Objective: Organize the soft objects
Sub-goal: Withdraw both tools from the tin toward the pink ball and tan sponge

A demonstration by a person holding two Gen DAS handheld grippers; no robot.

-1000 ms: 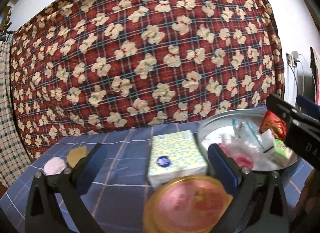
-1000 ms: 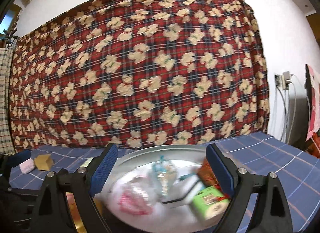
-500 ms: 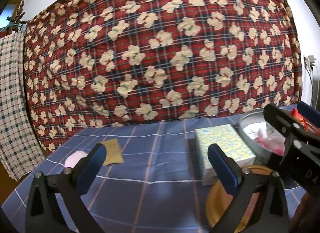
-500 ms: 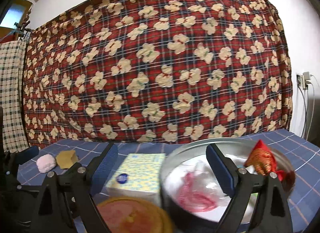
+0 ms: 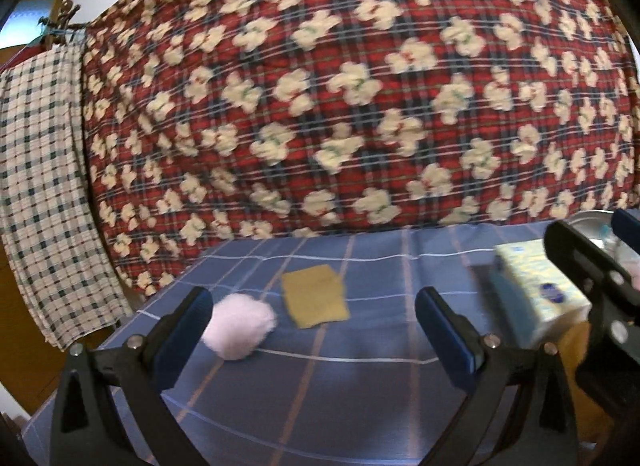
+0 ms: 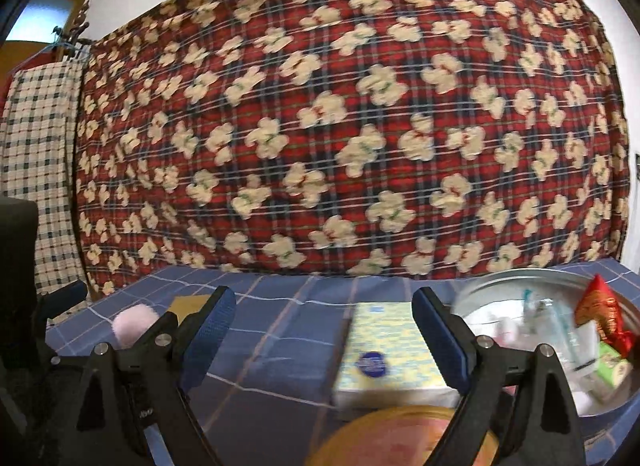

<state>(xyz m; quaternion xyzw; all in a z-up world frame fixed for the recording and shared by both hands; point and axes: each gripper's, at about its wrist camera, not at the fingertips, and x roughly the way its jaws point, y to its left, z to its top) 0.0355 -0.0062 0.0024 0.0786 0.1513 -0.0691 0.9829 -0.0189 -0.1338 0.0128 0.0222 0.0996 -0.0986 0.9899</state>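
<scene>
Left claw point(image 5: 310, 312) wide open, empty, like right claw point(image 6: 320, 316); we'd pinch light, squashy pink pompom point(image 5: 239, 326) mid-body, near counter's point(image 5: 360, 366) left edge.

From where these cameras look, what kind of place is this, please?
Most likely a room in a home, set up for recording. A table under a blue checked cloth stands before a red bear-print blanket hung as a backdrop. A checked cloth hangs at the left, and a tissue pack lies on the table.

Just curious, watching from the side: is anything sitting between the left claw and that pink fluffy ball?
Nothing visible. The pink fluffy ball lies on the blue checked cloth just ahead of the open left claw, near one finger. The yellow sponge lies beyond it.
</scene>
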